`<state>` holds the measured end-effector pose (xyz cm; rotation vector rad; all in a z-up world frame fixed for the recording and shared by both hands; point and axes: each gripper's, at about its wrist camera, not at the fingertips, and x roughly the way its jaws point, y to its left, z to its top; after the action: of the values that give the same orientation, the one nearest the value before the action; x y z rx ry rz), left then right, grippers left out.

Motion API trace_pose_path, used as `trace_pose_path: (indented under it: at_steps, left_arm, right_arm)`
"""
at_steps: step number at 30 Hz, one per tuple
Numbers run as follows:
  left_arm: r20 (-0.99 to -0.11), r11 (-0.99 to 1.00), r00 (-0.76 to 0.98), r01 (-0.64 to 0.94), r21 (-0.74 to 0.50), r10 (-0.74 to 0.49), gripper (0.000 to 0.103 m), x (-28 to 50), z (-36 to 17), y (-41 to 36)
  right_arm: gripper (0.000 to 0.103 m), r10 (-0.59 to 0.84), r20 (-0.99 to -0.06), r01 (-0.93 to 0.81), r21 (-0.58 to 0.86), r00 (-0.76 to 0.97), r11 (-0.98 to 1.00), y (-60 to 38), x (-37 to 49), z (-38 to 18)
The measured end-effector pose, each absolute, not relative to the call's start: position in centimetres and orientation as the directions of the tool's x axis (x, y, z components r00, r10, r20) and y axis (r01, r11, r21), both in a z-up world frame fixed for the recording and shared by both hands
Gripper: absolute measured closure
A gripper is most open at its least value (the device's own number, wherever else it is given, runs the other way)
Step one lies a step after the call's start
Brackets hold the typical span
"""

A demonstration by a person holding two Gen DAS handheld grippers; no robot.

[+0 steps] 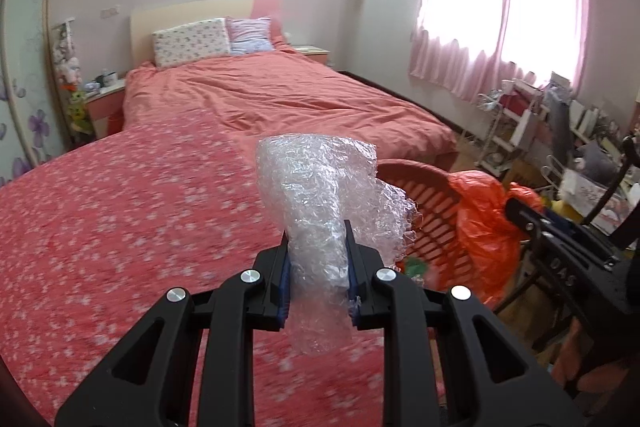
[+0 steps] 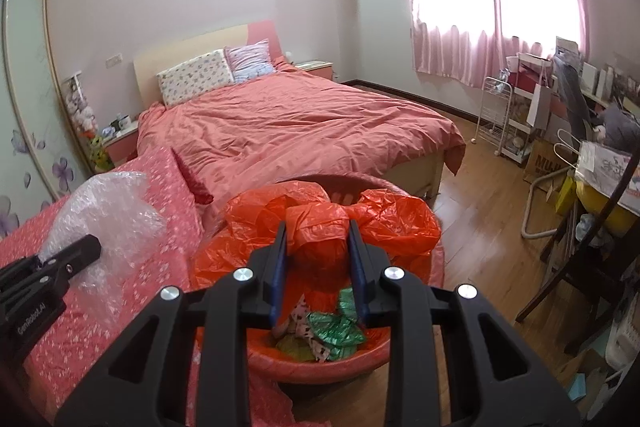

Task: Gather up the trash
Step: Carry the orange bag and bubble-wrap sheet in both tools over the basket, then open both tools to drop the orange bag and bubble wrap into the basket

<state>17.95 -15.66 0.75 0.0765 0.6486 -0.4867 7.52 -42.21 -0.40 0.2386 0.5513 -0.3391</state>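
Black fingers of my left gripper (image 1: 316, 259) squeeze the bubble wrap (image 1: 320, 195) at the middle of the frame. My right gripper (image 2: 318, 259) pinches the orange bag (image 2: 320, 227). Its basket (image 1: 420, 211) sits just right of the wrap, so I think it goes that way.

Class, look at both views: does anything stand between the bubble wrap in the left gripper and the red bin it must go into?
Nothing solid. The left gripper grips the crumpled clear bubble wrap above the pink flowered cloth. The right gripper pinches the bunched orange plastic liner over the round red basket's mouth, partly covering it; the near part stays open.
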Motion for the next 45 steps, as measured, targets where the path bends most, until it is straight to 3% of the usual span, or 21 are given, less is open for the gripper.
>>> trace_pose_path:
  at_steps: [18,21,23,26,29,33,42,45]
  left_arm:
    - [-0.653,0.838,0.580,0.521,-0.163,-0.487,0.081,19.8,-1.9,-20.9]
    - [-0.666,0.842,0.573,0.515,-0.161,-0.478,0.078,20.1,-2.4,-21.0]
    - [-0.674,0.844,0.566,0.510,-0.165,-0.474,0.067,20.3,-2.7,-21.2]
    - [-0.687,0.851,0.559,0.497,-0.170,-0.464,0.060,20.6,-3.1,-21.1]
    - [-0.697,0.862,0.561,0.480,-0.166,-0.447,0.059,20.7,-3.2,-20.5]
    - [-0.692,0.878,0.585,0.453,-0.153,-0.423,0.059,20.2,-2.9,-19.1]
    - [-0.562,0.915,0.742,0.396,-0.070,-0.365,0.020,14.6,1.0,-12.6]
    - [-0.524,0.937,0.787,0.345,-0.061,-0.324,0.008,12.1,1.8,-10.0]
  right_arm:
    - [0.073,-0.246,-0.550,0.422,0.220,0.798,0.879,-46.8,9.1,-1.3]
    - [0.068,-0.232,-0.548,0.416,0.239,0.803,0.877,-47.5,9.5,-1.4]
    - [0.065,-0.225,-0.548,0.415,0.252,0.806,0.874,-47.7,9.7,-1.5]
    - [0.059,-0.215,-0.552,0.416,0.267,0.805,0.869,-48.0,9.8,-1.7]
    - [0.056,-0.219,-0.555,0.418,0.262,0.802,0.870,-48.0,9.6,-1.8]
    - [0.042,-0.238,-0.543,0.420,0.239,0.805,0.875,-47.4,8.3,-1.5]
    - [0.006,-0.309,-0.427,0.395,0.127,0.849,0.910,-42.4,1.6,0.9]
    - [0.004,-0.333,-0.388,0.395,0.090,0.859,0.914,-39.9,-1.2,1.5]
